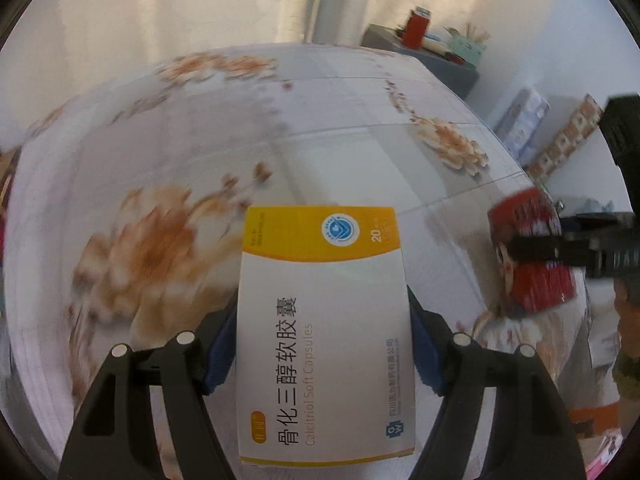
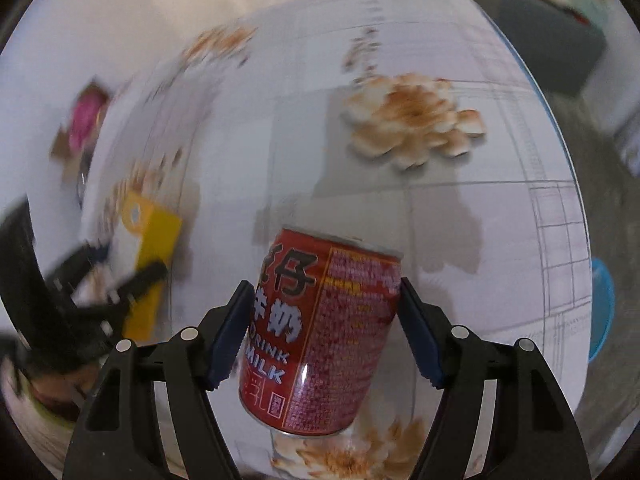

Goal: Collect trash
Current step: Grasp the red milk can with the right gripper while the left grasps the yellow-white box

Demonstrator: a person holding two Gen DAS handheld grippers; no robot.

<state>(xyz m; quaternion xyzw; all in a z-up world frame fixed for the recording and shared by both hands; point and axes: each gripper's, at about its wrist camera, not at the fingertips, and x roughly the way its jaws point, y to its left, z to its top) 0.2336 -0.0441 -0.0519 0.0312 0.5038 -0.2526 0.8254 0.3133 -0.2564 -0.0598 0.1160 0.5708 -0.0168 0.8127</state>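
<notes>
Trash here is two things, each already off the table [image 1: 340,92]: a white-and-yellow box [image 1: 324,320] clamped across its width by the left gripper [image 1: 324,344], and a red can [image 2: 320,332] pinched across its round side by the right gripper [image 2: 322,336]; both hang above the flowered tabletop, the can tilted, the box lying flat with its yellow end pointing away from the camera.

Box: thin card, most likely light and perhaps empty, so I judge it will crush or bow if squeezed harder; the blue pads [image 1: 224,344] sit on its long edges near the middle, which looks the right place, since the edges are stiffer than the broad face.

Can: thin metal, smooth and glossy, so slippery; if empty it is light and dents easily; the pads [image 2: 234,332] bear on the curved wall about halfway up, and because they meet a curve the can may swivel or slide out on a fast swing; a grip lower on the body would be no firmer; steady carrying matters more.

No bin shows clearly in either view.
</notes>
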